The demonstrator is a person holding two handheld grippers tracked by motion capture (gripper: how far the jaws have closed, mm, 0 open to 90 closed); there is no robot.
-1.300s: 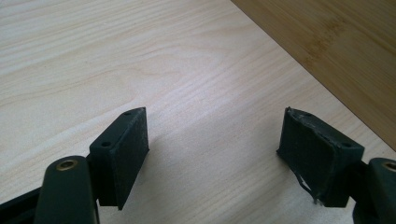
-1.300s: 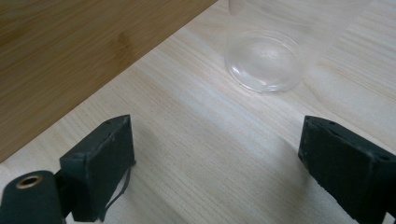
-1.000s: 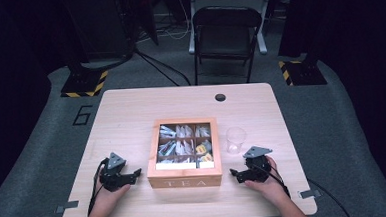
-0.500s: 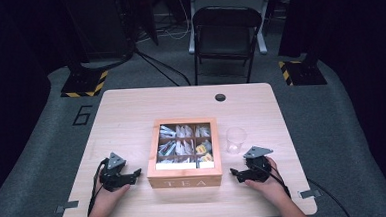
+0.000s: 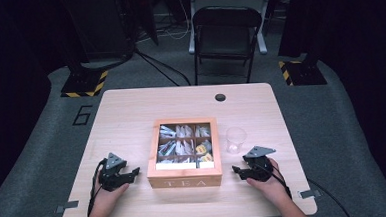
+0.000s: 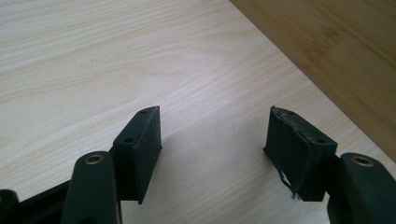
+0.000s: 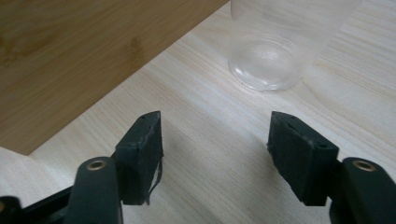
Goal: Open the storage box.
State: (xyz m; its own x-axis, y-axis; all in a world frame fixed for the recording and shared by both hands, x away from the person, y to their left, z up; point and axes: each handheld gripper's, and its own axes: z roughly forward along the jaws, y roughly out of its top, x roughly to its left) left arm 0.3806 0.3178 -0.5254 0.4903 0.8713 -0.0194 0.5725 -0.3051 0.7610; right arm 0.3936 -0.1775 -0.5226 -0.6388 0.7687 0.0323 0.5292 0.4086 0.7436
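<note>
The tea box (image 5: 183, 154) sits at the near middle of the table (image 5: 131, 111), its lid off or folded away so the divided compartments of tea bags (image 5: 175, 147) lie open to reach from above. Nearest the person, the left gripper (image 5: 133, 172) rests on the tabletop just beside the box's left wall, jaws spread with nothing between them. The right gripper (image 5: 237, 172) rests the same way off the box's right side, jaws likewise spread and empty. Both point inward at the box, which looks like a ready stance before any picking begins. Just beyond the right gripper, a clear plastic cup (image 5: 235, 139) stands upright beside the box, probably placed to receive a bag. Beyond the table stands an empty chair (image 5: 226, 36).
</note>
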